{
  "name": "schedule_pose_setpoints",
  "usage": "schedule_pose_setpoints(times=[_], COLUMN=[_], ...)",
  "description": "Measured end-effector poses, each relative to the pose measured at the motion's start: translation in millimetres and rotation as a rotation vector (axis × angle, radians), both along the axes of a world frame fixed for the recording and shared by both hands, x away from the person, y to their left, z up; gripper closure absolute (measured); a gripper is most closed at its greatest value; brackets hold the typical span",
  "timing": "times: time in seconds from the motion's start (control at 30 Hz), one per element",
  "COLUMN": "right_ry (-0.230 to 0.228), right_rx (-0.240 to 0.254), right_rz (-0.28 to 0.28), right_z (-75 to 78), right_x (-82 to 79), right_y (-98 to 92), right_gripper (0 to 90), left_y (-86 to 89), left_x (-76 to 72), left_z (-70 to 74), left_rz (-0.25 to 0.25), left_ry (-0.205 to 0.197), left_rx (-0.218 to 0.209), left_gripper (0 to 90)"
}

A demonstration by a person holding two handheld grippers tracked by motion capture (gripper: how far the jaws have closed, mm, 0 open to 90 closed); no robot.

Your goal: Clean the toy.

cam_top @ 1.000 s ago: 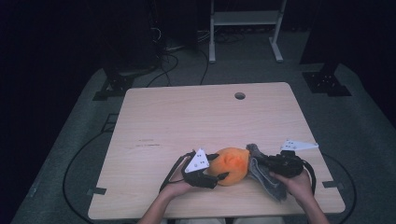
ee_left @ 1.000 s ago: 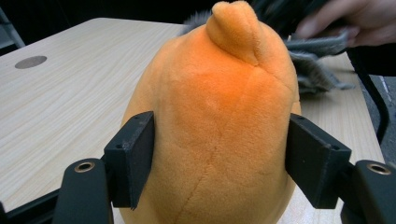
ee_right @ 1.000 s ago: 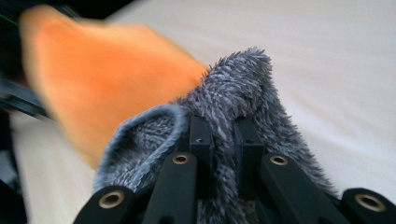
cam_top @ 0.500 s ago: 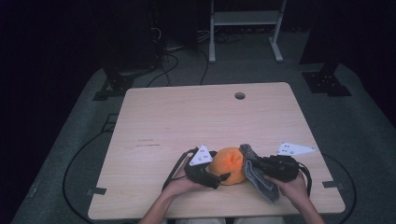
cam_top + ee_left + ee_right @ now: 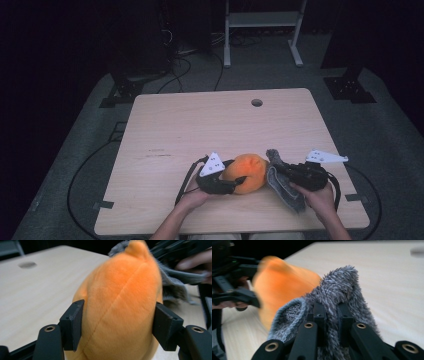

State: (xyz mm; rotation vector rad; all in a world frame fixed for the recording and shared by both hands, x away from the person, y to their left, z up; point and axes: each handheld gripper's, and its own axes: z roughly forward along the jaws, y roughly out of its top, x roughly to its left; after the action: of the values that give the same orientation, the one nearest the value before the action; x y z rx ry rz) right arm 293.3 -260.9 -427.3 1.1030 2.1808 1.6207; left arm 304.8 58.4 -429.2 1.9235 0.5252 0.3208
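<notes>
Here the orange plush [image 5: 120, 305] sits near the table's [image 5: 200, 125] front edge, and the left gripper [image 5: 117, 327] has just been closing its jaws, which now press its sides. Touching it on the right is the grey cloth [image 5: 337, 297], pinched tight by the right gripper [image 5: 329, 315]. This looks like the wrapping or covering step; next, likely steady the plush and draw cloth over it.

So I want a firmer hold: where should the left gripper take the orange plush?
Probably across the orange plush at its rounded middle, from the side away from the grey fuzzy cloth. The left gripper has just been closing there, pads astride the seam; the top tapers.
</notes>
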Motion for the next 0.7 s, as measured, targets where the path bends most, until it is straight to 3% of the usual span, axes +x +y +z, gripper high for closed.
schedule_pose_setpoints(times=[0.1,0.17,0.27,0.37,0.47,0.53,0.63,0.7], right_ry=[-0.078,-0.129,-0.175,-0.170,-0.111,-0.084,-0.083,-0.083], right_rx=[-0.005,-0.010,-0.070,-0.100,-0.100,-0.088,-0.098,-0.103], right_rz=[0.049,0.089,0.122,0.113,0.090,0.082,0.078,0.078], right_z=[18.7,31.0,41.6,38.5,24.0,15.4,15.2,14.3], right_x=[-12.2,-19.1,-27.2,-27.5,-20.3,-15.8,-15.1,-15.2], right_y=[14.2,27.7,48.1,52.6,44.8,40.3,38.0,36.5], right_gripper=[80.4,80.4,80.4,80.4,80.4,80.5,80.5,80.4], left_y=[-0.7,-3.4,-9.0,-11.9,-13.3,-14.7,-8.7,-3.2], left_x=[-2.8,-4.4,-11.3,-15.2,-12.9,-9.9,-4.8,-2.3], left_z=[4.1,5.4,11.0,13.7,9.9,7.6,8.6,7.6], left_rz=[0.003,-0.019,-0.054,-0.061,-0.074,-0.065,-0.072,-0.075], left_ry=[-0.031,-0.027,-0.044,-0.057,-0.027,-0.013,0.014,0.013], left_rx=[0.044,0.057,0.065,0.082,0.077,0.062,0.032,0.039], left_gripper=[34.9,35.8,36.2,36.8,35.7,28.9,17.0,12.8])
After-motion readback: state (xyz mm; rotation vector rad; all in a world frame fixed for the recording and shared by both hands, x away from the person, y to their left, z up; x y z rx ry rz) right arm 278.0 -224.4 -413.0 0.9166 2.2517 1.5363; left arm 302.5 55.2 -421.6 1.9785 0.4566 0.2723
